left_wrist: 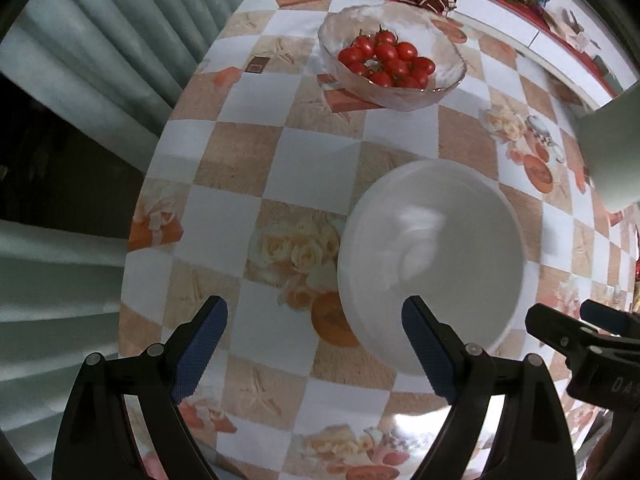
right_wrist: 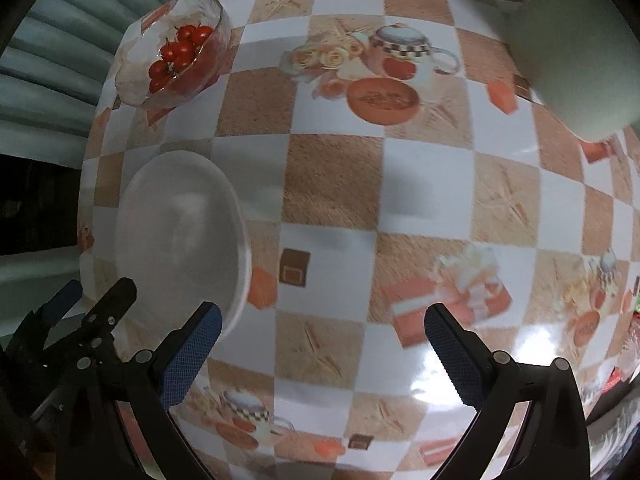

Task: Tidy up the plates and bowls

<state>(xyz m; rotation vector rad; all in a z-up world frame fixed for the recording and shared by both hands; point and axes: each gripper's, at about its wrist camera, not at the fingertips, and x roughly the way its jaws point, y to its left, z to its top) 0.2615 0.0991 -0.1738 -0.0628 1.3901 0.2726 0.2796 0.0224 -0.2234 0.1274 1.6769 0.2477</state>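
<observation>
A white bowl [left_wrist: 432,256] stands upright on the checkered table [left_wrist: 312,160]; it also shows in the right wrist view [right_wrist: 180,232]. My left gripper [left_wrist: 316,344] is open and empty, held above the table, with its right finger over the bowl's near rim. My right gripper [right_wrist: 320,352] is open and empty, to the right of the bowl. The right gripper shows at the left wrist view's right edge [left_wrist: 580,332]. The left gripper shows at the right wrist view's lower left [right_wrist: 92,312]. A glass bowl of cherry tomatoes [left_wrist: 392,60] stands at the far side, also visible in the right wrist view [right_wrist: 176,60].
A pale grey-green cylindrical object [left_wrist: 612,148] stands at the table's right side, also in the right wrist view [right_wrist: 576,48]. A corrugated wall [left_wrist: 100,80] runs along the left table edge. A white cabinet with plants [left_wrist: 520,12] and stools lie beyond the far edge.
</observation>
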